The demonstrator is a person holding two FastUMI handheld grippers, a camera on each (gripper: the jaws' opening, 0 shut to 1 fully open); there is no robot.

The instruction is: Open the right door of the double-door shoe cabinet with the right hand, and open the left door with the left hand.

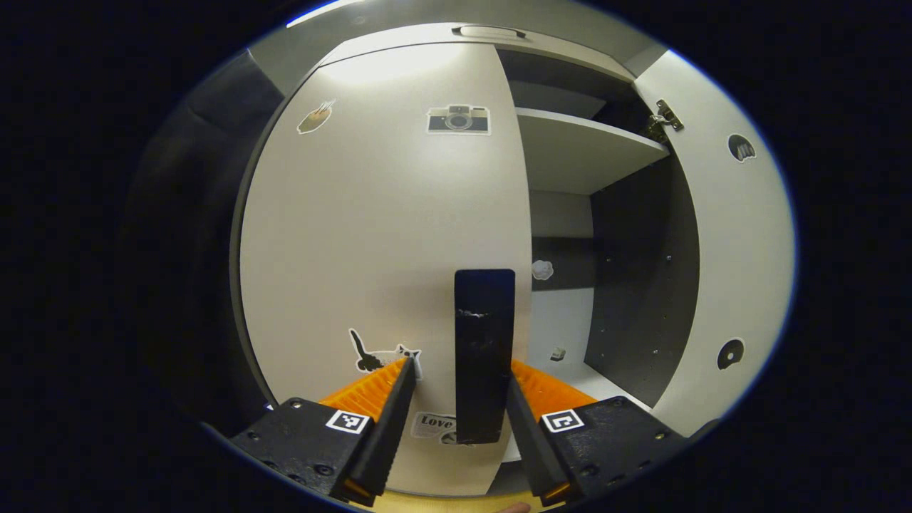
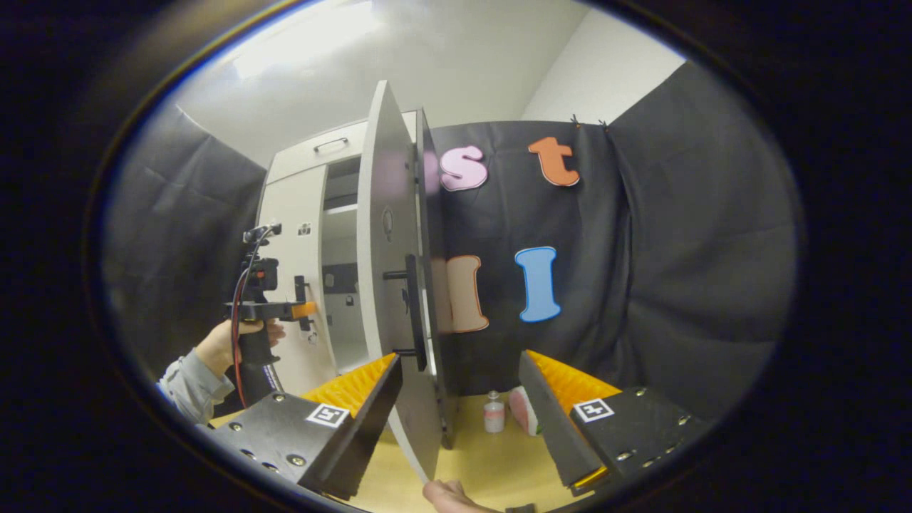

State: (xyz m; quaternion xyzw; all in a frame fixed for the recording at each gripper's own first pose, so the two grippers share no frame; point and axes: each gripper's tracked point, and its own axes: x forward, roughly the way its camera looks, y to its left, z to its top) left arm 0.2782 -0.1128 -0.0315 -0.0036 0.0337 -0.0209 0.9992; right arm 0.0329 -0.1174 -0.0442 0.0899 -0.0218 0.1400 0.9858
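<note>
Two doors: right door (image 2: 388, 285) swung wide, left door (image 1: 385, 242) seemingly shut.
Left gripper (image 1: 459, 388): fingers spread around handle (image 1: 484, 349), not pressing.
Right gripper (image 2: 459, 381): fingers apart, empty.

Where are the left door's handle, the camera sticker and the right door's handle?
left door handle (image 1: 484, 349): left gripper view, mid bar, between the open gripper fingers.
camera sticker (image 1: 458, 120): left gripper view, sticker's middle, upper left door.
right door handle (image 2: 412, 313): right gripper view, mid bar, on the swung-out door.

Small bottle (image 2: 493, 412) on wooden floor (image 2: 491, 463)
</note>
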